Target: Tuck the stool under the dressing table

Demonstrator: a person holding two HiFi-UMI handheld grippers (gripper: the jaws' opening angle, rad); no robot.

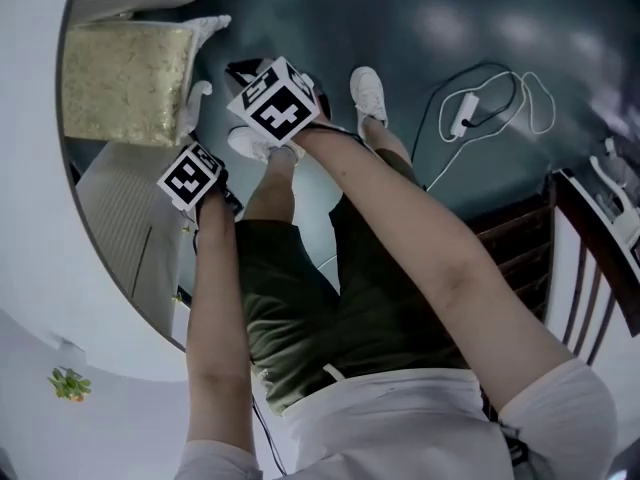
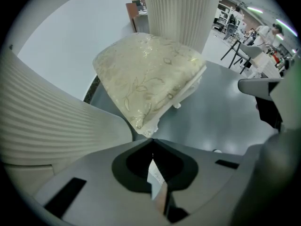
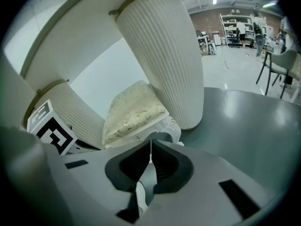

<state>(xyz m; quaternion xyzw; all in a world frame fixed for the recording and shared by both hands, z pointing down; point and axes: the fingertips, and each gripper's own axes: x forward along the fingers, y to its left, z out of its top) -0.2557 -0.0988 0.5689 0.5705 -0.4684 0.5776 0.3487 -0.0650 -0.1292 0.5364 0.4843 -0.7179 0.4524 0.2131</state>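
Note:
The stool [image 1: 125,83] has a cream-gold cushion and white carved legs. It stands on the dark floor between the dressing table's two ribbed pedestals [image 1: 130,218], at the curved edge of the white table top [image 1: 40,298]. In the left gripper view the stool [image 2: 148,79] lies just ahead of my left gripper [image 2: 151,142], which is shut and empty and does not touch it. My right gripper [image 3: 150,142] is also shut and empty, with the stool [image 3: 134,112] a short way ahead beside a ribbed pedestal [image 3: 164,55]. In the head view the marker cubes hide both sets of jaws.
My white shoes [image 1: 368,93] stand on the floor right of the stool. A white charger with its cable [image 1: 465,113] lies further right. A dark wooden chair [image 1: 580,258] stands at the right edge. A small green plant [image 1: 68,383] sits on the table top.

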